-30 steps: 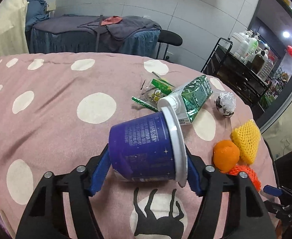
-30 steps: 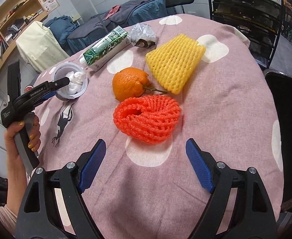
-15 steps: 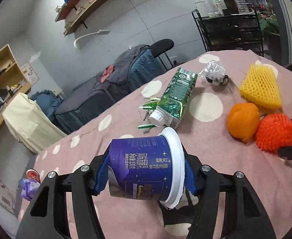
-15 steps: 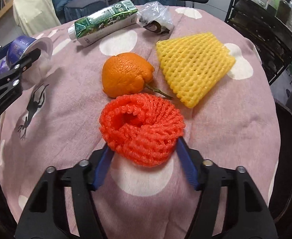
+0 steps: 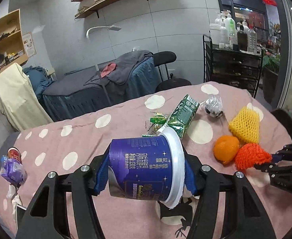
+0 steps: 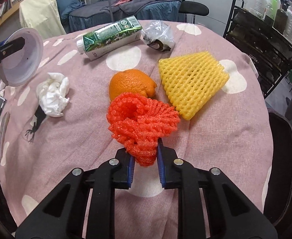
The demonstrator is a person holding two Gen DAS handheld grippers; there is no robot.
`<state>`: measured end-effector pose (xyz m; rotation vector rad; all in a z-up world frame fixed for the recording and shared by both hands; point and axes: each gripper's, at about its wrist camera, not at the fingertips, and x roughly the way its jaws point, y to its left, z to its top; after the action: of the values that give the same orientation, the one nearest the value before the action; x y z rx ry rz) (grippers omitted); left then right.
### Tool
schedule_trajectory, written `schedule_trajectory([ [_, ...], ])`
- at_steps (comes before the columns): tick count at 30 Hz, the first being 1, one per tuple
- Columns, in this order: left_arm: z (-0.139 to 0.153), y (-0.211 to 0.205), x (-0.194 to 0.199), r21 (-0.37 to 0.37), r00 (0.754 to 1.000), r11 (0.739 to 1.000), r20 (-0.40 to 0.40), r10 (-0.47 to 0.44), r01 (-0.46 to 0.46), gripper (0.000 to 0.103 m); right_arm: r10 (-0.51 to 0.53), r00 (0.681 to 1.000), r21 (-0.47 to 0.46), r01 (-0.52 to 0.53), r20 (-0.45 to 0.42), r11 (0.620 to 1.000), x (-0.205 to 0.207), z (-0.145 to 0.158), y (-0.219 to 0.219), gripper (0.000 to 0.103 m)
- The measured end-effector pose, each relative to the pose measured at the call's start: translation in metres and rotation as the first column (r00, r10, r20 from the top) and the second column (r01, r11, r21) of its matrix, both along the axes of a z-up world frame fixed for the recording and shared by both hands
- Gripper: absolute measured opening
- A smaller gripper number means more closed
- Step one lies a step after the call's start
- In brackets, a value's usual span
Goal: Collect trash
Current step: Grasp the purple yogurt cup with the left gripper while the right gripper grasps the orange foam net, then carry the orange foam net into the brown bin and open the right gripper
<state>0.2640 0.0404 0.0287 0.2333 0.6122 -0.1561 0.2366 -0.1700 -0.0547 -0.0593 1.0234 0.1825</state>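
The purple cup (image 5: 146, 167) is clamped sideways in the left tool (image 5: 146, 176), clear of the counter (image 6: 215, 135), while the red foam net (image 6: 144, 119), just closed upon, is pinched by the right tool (image 6: 145, 168) for removal.

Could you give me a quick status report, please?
Left tongs clamp purple plastic cup. Right tongs, just closing, pinch red foam net. Orange touches net.

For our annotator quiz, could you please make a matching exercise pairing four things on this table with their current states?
Things:
1. purple cup
2. red net
3. tissue
4. carton

States:
A. lying flat near the table's far edge
B. crumpled, loose on the cloth
C. pinched in the right gripper
D. held sideways in the left gripper

Pairs: 1-D, 2-C, 3-B, 4-A
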Motion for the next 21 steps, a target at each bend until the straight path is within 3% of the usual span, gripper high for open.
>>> schedule_trajectory([
  [4, 0.003, -0.005, -0.003, -0.082, 0.999, 0.996, -0.023, -0.036, 0.034, 0.060, -0.004, 0.999, 0.034, 0.003, 0.036, 0.999, -0.009, 0.011, -0.005, 0.019],
  [11, -0.010, -0.045, -0.012, -0.214, 0.984, 0.968, -0.089, -0.156, 0.135, 0.060, -0.077, 0.993, 0.113, 0.066, 0.094, 0.991, -0.034, 0.032, -0.033, 0.019],
  [18, -0.018, -0.105, -0.021, -0.322, 0.939, 0.908, -0.127, -0.321, 0.267, 0.060, -0.245, 0.956, 0.165, 0.219, 0.160, 0.962, -0.068, 0.053, -0.094, 0.019],
  [21, -0.019, -0.132, -0.027, -0.328, 0.918, 0.889, -0.126, -0.375, 0.319, 0.060, -0.316, 0.932, 0.165, 0.289, 0.179, 0.943, -0.082, 0.058, -0.122, 0.019],
])
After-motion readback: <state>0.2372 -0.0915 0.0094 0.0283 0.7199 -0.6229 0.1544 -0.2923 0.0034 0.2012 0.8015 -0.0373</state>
